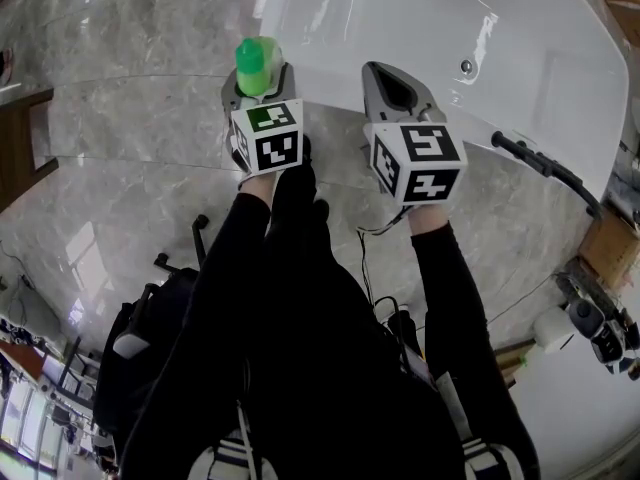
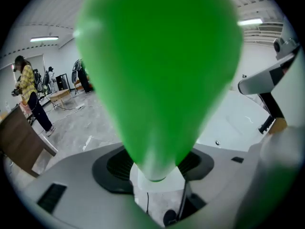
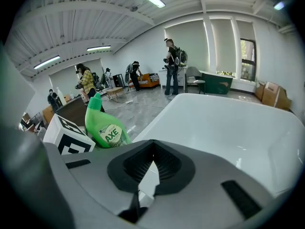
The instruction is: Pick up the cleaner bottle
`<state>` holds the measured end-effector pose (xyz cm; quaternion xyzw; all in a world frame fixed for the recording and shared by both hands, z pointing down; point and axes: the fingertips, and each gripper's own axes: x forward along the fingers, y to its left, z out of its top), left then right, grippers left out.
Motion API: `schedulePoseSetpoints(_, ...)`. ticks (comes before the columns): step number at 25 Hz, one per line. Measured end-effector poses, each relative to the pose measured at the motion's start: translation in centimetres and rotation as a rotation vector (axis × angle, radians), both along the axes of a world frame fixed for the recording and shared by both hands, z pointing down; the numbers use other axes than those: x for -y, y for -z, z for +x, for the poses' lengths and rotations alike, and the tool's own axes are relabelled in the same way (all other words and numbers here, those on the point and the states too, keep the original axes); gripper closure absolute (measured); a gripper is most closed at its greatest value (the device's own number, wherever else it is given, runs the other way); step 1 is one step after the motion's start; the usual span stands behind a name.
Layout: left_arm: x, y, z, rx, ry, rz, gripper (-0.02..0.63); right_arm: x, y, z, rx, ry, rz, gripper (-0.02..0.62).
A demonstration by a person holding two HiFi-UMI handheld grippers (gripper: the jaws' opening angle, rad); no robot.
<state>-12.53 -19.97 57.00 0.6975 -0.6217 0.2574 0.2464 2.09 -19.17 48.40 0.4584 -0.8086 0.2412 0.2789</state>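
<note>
Two grippers are held out in front of the person, side by side over the pale marble floor [image 1: 120, 98], at the near edge of a big white tub [image 1: 430, 18].

The left gripper [image 1: 258, 90] is clamped on the cleaner bottle [image 1: 256, 63]. In the left gripper view the blurry green body fills most of the frame and narrows to a whitish end seated between the two dark pads. The head view shows the green top sticking up out of the jaws, just ahead of the left marker cube [image 1: 268, 136]. The right gripper view shows the bottle off the floor, roughly upright with its neck slanted, a label reading "AXE" facing that camera, and the left cube just beside it.

The right gripper [image 1: 396, 86] holds nothing. Its jaws are pulled in narrow, the pads meeting at the tips with only a thin slit lower down, and only white tub surface shows through. It sits near the left gripper, not touching it, with the right marker cube [image 1: 417, 160] behind it.

Both arms are in black sleeves [image 1: 450, 298]. A black backpack [image 1: 150, 348] sits on the floor low on the left. A black bar [image 1: 545, 168] juts out past the tub rim on the right. Several people [image 3: 172, 66] stand far back in the room, well apart from the grippers. A brown wooden table [image 2: 21, 137] stands at the left in the left gripper view.
</note>
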Motion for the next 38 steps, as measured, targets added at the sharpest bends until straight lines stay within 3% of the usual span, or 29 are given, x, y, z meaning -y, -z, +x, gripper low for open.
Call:
schedulePoseSetpoints(10, 0.6, -0.4, -0.3, -0.013, 0.044, 0.044, 0.336, -0.2, -1.5, -0.2, -0.002, 0.008, -0.029, 0.594)
schedulePoseSetpoints(21, 1.2, -0.5, -0.1, 0.007, 0.075, 0.089, 0.393, -0.3, -2.3, 0.2, -0.005, 0.000, -0.052, 0.594)
schedulePoseSetpoints(38, 1.2, 0.2, 0.0, -0.064, 0.017, 0.155, 0.405, -0.8, -2.6, -0.3, -0.012, 0.003, -0.057, 0.594)
